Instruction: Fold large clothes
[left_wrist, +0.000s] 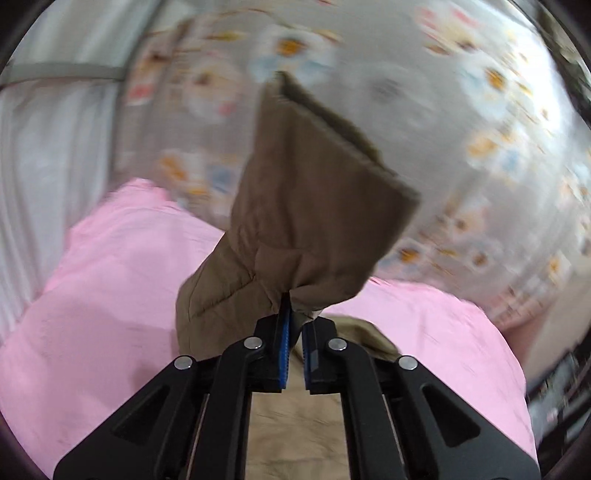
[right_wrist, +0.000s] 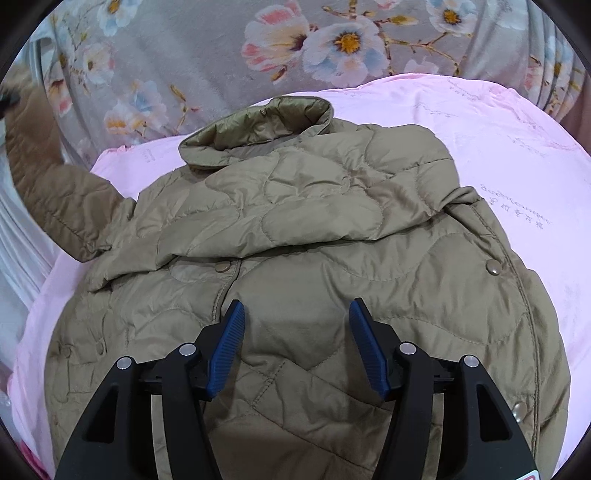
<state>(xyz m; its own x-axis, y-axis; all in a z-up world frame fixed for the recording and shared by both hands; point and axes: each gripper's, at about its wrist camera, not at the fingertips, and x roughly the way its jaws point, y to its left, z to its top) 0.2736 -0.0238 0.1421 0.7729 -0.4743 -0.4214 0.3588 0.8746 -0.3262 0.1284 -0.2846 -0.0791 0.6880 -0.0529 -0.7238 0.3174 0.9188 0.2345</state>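
Note:
A tan quilted jacket (right_wrist: 314, 236) lies on a pink sheet (right_wrist: 498, 155), collar at the far end, one sleeve folded across its chest. My left gripper (left_wrist: 294, 314) is shut on the jacket's other sleeve (left_wrist: 306, 206) and holds it lifted, cuff pointing up and away. That raised sleeve also shows in the right wrist view (right_wrist: 55, 192) at the far left. My right gripper (right_wrist: 296, 314) is open and empty, hovering just above the jacket's lower front.
A grey floral blanket (right_wrist: 221, 48) lies beyond the pink sheet. White fabric (left_wrist: 44, 147) hangs at the left. Dark furniture (left_wrist: 565, 384) shows past the bed's right edge.

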